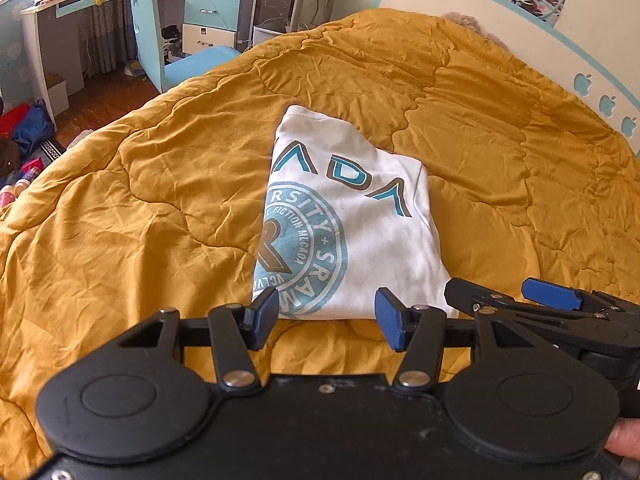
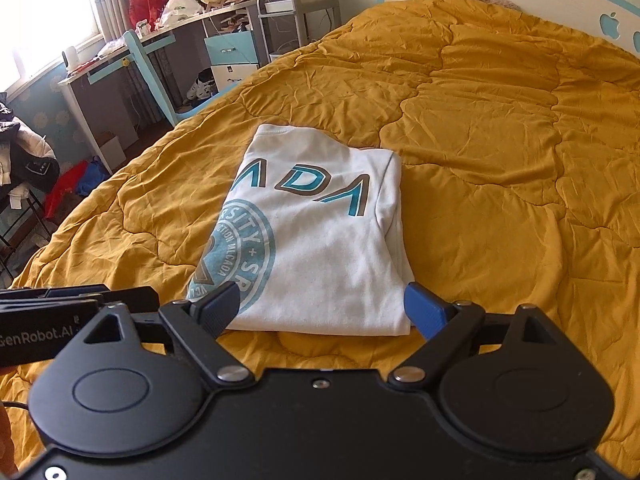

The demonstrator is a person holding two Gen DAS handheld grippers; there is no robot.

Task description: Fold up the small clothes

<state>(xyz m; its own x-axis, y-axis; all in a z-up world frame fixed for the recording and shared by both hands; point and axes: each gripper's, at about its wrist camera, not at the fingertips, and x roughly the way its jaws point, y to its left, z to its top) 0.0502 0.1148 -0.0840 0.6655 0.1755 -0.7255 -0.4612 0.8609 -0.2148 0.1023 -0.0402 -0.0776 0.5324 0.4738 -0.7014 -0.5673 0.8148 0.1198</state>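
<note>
Clothes: one white T-shirt (image 1: pixel 352 232), folded into a narrow rectangle, teal and brown lettering and a round teal print facing up.
Where it lies: flat on the mustard-yellow quilt (image 1: pixel 140 200) of the bed, near the middle, its near edge just ahead of my two grippers.
My left gripper (image 1: pixel 326 318): one, its two blue-padded fingers (image 1: pixel 266 314) spread apart and holding nothing; they sit just short of the shirt's near edge, and I cannot tell whether they touch the cloth.
My right gripper (image 2: pixel 320 310): one, fingers (image 2: pixel 426 314) also spread wide and empty, framing the shirt's near edge from either side.
How they stand together: side by side, close; each shows at the edge of the other's view, the right one (image 1: pixel 552 304) beside my left, the left one (image 2: pixel 60 312) beside my right.
Bed: one, with a white headboard (image 1: pixel 520 32) trimmed in pale blue; three blue apple shapes show along its edge in the left view.
Room beyond: one white and blue desk (image 2: pixel 132 56) by the window, cluttered on top; one grey trolley (image 2: pixel 298 8); one blue chair (image 1: pixel 160 52).
Floor: scattered bags and clothes, too jumbled to count.
</note>
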